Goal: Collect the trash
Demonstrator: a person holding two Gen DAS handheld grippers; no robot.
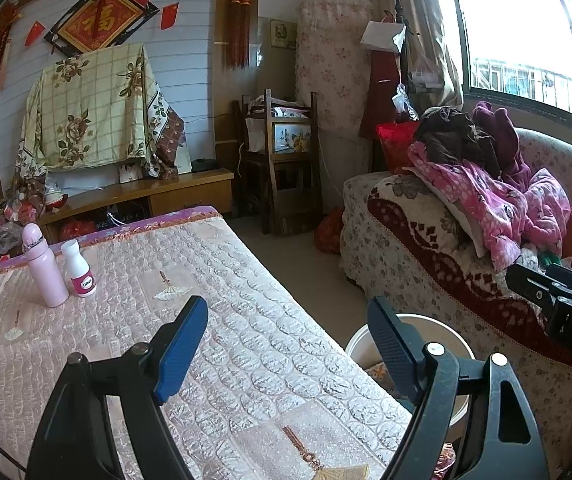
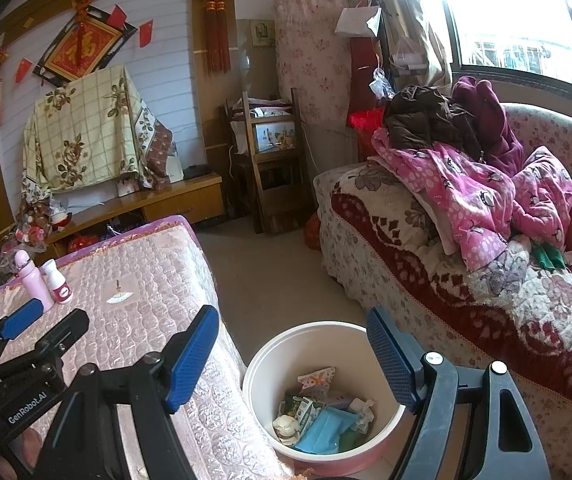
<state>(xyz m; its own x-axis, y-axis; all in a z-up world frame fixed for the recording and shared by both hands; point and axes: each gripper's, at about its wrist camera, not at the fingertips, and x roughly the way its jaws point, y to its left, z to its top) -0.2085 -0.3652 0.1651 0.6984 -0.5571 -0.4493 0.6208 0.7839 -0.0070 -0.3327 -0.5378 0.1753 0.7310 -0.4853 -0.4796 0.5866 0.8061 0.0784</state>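
Apparently you are close to finished: the bin on the floor between the table and the sofa already holds the trash, a loose heap of crumpled wrappers, a blue packet, a small green-and-white carton and wadded tissue, filling only its bottom. Your right gripper hangs just above the bin with its jaws spread wide and nothing between them. Your left gripper is likewise released and empty, poised over the table's near edge, with the bin's rim showing past its right finger. On the quilted tabletop you have no loose scraps that either view shows; only a pink bottle and a white bottle with a pink label stand upright, just beside each other at the far left corner. They look like things to keep, not rubbish, though you must judge that yourself. What may be left, then, is a check of places these views hide, such as the floor behind the bin and the sofa piled with clothes.
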